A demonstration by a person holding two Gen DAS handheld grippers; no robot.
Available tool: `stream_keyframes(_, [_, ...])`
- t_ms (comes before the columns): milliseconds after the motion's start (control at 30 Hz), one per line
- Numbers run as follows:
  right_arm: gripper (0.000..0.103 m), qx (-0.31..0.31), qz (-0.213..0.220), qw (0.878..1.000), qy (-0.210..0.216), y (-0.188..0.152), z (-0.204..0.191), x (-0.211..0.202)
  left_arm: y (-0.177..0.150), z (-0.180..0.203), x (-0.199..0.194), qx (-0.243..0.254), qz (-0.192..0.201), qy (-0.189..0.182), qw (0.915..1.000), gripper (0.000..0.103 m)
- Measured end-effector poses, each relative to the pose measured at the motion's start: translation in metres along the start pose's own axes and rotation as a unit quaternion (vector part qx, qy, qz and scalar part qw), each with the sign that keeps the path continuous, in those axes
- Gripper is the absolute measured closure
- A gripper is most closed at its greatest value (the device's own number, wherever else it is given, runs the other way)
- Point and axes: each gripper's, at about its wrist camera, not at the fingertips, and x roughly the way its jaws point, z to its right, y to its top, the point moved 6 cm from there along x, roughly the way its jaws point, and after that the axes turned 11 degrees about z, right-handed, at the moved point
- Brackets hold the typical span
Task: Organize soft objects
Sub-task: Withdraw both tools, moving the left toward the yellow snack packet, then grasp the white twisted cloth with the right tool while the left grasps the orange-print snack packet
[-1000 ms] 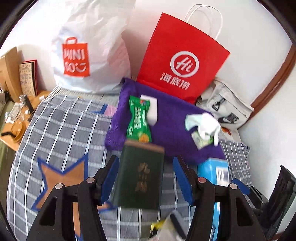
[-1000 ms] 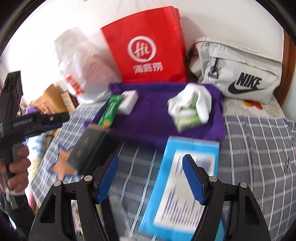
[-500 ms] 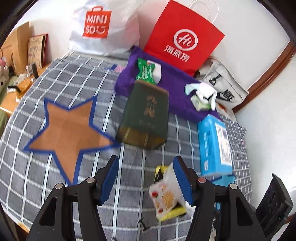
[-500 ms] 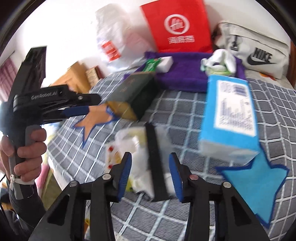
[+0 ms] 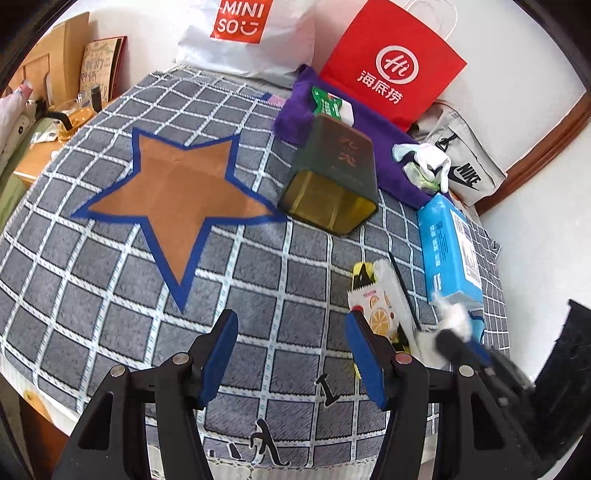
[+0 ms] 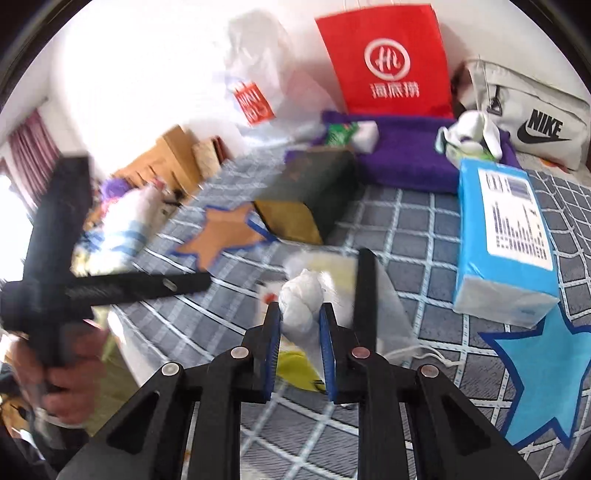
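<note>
the right claw is closing on a white crumpled soft wad, which sits right between its blue pads at the near edge of the bed, so the thing lies dead ahead of that claw and not to either side; the pads look to be touching its flanks, and the wad's long axis runs roughly along the fingers, pointing away from the camera. the right hand is plainly the nearer one. the left claw stands about half wide with nothing between its pads, hovering over bare checked bedcover to the left of the wad, with the person's hand on its grip in the right wrist view. just beyond the wad lie a clear pouch with a black zip strip and a snack packet printed with orange slices, close enough that a lift could, in my judgement, drag them along. writing that can be read: "miniso" on the white plastic bag, a red paper bag with a "hi" roundel above chinese characters, "nike" on the grey pouch, gold characters too small to read on the dark green box, and a printed label, unreadable, on the blue tissue pack. the purple towel at the back carries other soft things.
</note>
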Motion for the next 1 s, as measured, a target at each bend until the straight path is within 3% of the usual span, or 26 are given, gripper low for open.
stream_keyframes(200, [0.083, 0.015, 0.025, 0.999, -0.018, 0.004, 0.014, -0.031, -0.02, 0.019, 0.009, 0.025, -0.014, -0.013, 0.9995, 0.044])
stream_keyframes(367, [0.082, 0.005, 0.034, 0.996, -0.084, -0.007, 0.044, -0.057, -0.029, 0.036, 0.022, 0.037, -0.019, -0.025, 0.9988, 0.045])
stream_keyframes(467, [0.082, 0.017, 0.029, 0.994, -0.102, -0.019, 0.064, -0.065, -0.032, 0.045, 0.032, 0.038, -0.021, -0.028, 0.9986, 0.047])
stream_keyframes(733, [0.082, 0.042, -0.003, 0.99, -0.136, -0.053, 0.105, -0.061, -0.031, 0.059, 0.041, 0.049, -0.015, -0.038, 0.998, 0.091])
stream_keyframes(1000, [0.082, 0.037, -0.016, 0.99, -0.138, -0.062, 0.108, -0.052, -0.017, 0.051, 0.013, 0.049, 0.01, -0.039, 0.998, 0.096])
